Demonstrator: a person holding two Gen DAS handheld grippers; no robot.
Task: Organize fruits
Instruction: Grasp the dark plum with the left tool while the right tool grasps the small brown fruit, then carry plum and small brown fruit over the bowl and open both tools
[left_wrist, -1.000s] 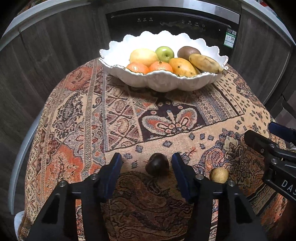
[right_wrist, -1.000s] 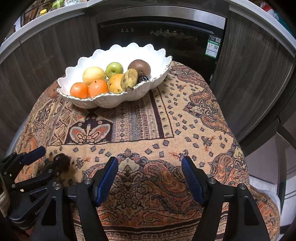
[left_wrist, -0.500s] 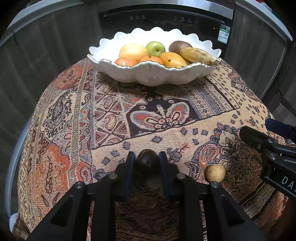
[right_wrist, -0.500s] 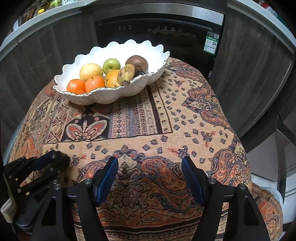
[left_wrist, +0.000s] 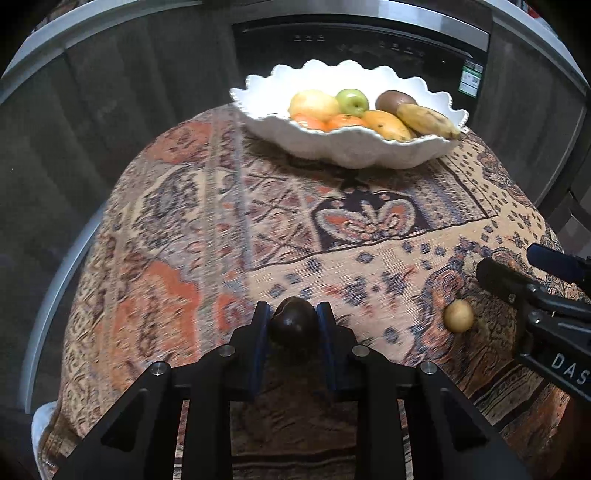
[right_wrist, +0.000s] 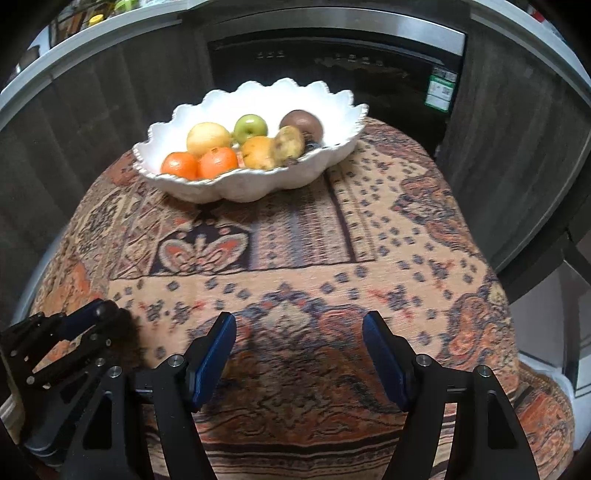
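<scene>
— Gripping hard, the left gripper (left_wrist: 294, 322) has its blue fingers (left_wrist: 261, 332) pressed on both sides of a dark round fruit (left_wrist: 293, 320), low at six o'clock over the patterned cloth (left_wrist: 207, 229) on the table.

— And the right gripper (right_wrist: 299, 354)?

— Fingers spread wide, nothing between them, just cloth below. A small yellow fruit (left_wrist: 458, 315) sits loose at about four o'clock, near that right gripper's tip.

— The bowl?

— White scalloped bowl (left_wrist: 354, 155) up at twelve o'clock, well apart from both grippers, carrying oranges (right_wrist: 199, 164), a green apple (left_wrist: 352, 101), a banana (left_wrist: 428, 120) and more.
</scene>
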